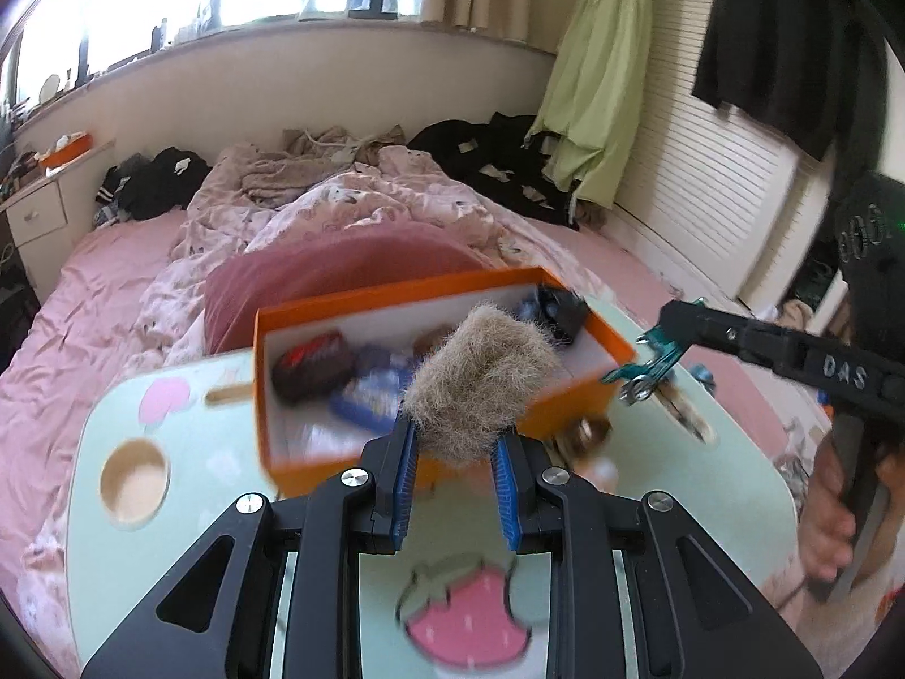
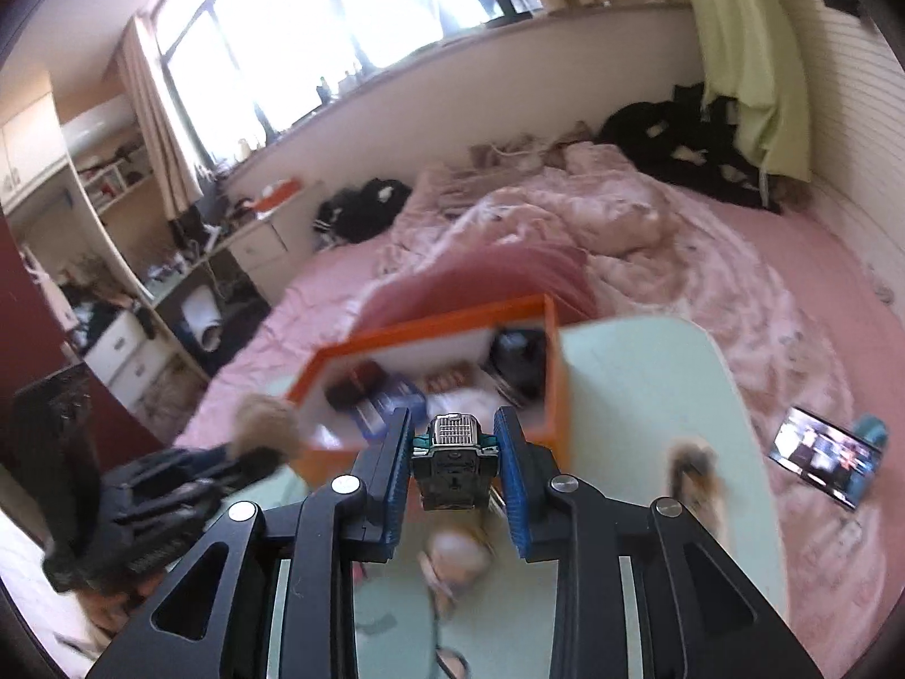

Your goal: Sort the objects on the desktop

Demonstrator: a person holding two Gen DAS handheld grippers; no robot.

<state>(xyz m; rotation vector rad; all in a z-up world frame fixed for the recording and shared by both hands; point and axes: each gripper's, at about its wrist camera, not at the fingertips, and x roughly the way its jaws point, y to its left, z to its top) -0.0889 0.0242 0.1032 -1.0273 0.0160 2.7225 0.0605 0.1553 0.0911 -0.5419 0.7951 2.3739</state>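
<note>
Fluffy pouch clamped between left fingers.

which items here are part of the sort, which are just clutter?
In the job:
- left gripper, shut on fuzzy tan plush piece
- right gripper, shut on small teal toy
- orange box, already holding several items
- lap table

Lying about:
- phone on the bed
- pink duvet
- green garment
</note>
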